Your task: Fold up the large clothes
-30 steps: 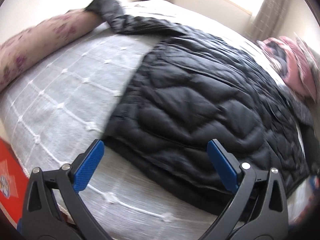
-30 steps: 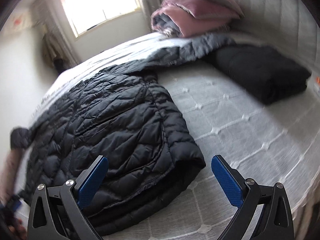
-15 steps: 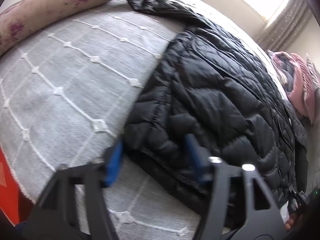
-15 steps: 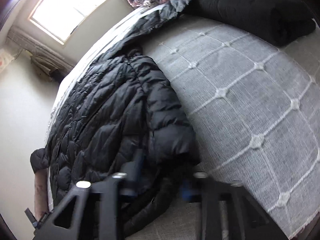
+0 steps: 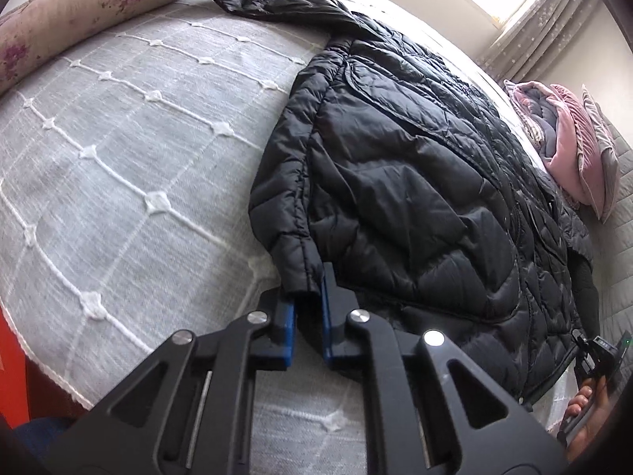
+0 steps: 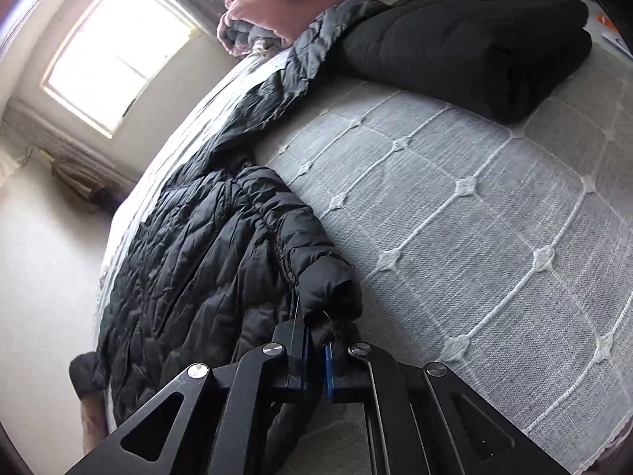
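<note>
Gripping the black puffer jacket (image 5: 415,182) at both near hem corners, I see it spread flat on the grey bedspread (image 5: 118,150). My left gripper (image 5: 306,308) has just closed on its left corner, the right gripper (image 6: 316,340) clenched on the other. Only the right view shows a folded black blanket (image 6: 474,39); only the left shows a floral bolster (image 5: 79,12) far left

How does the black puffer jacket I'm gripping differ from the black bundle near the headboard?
The puffer jacket lies spread flat, shiny and quilted, both tongs pinching its hem corners. The black bundle is folded into a thick block, matte and smooth, with nothing touching it. Both are black and rest on the grey bedspread.
</note>
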The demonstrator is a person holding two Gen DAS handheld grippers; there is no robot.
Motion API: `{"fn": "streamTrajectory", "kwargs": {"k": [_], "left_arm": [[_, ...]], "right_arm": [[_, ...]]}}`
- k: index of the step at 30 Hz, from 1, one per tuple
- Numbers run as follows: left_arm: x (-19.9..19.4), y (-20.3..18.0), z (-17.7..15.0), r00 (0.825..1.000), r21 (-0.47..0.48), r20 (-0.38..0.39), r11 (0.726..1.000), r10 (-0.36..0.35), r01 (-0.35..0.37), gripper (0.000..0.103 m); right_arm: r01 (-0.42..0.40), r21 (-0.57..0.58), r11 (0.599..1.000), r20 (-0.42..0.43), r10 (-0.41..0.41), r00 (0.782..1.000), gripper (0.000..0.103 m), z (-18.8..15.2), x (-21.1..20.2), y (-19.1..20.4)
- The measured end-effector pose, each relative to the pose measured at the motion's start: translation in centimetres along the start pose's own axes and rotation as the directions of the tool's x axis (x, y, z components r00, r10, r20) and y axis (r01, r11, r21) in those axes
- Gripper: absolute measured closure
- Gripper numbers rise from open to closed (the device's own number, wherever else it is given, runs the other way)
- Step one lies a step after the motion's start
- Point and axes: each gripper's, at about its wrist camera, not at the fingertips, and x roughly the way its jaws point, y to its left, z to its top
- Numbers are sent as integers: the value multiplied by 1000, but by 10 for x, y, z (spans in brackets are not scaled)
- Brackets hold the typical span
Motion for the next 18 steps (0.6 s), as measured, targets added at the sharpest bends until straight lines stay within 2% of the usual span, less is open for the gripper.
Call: {"fn": "streamTrajectory", "kwargs": {"k": [10, 12, 13, 15, 18], "left_arm": [[-5, 1, 0, 1000, 37, 11, 999, -4, 4, 92], [-6, 3, 3, 1000, 29, 13, 999, -17, 17, 89], [-7, 5, 5, 1000, 17, 17, 1000, -23, 23, 86], [-14, 8, 10, 998, 3, 42, 999, -43, 43, 83], [-27, 9, 12, 993, 11, 120, 1000, -4, 3, 70]], "right_arm": [[29, -13, 999, 12, -29, 1000, 97, -4, -3, 4], [77, -22, 997, 5, -77, 997, 91, -4, -2, 7], [111, -45, 993, 19, -110, 994, 89, -5, -4, 11], [166, -109, 980, 101, -156, 983, 85, -7, -16, 23], [232, -172, 957, 212, -194, 958, 78, -13, -33, 38]]}}
